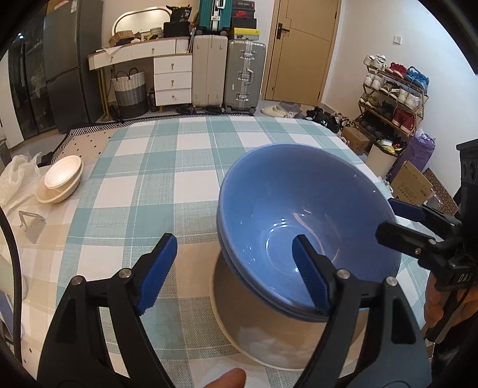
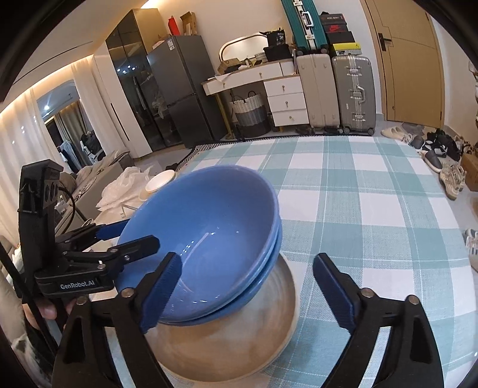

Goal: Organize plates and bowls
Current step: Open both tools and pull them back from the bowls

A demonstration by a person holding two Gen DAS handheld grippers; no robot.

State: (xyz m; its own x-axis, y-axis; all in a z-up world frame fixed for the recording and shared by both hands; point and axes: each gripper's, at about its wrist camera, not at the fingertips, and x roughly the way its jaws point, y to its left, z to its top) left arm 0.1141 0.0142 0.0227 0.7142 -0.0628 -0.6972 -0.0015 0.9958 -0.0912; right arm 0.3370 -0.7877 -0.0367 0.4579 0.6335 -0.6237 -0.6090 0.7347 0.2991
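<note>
We read "GenRobot.AI" in pale letters on the black body of the left gripper, seen from the right wrist camera. From the left wrist camera, the letters "DAS" stand on the black body of the right gripper; whatever follows them is cut off. A cardboard box on the floor at the right carries green printed characters, too small for us to make out. A black shoe box stacked above the suitcases bears a red logo and a line of small print we cannot read.
</note>
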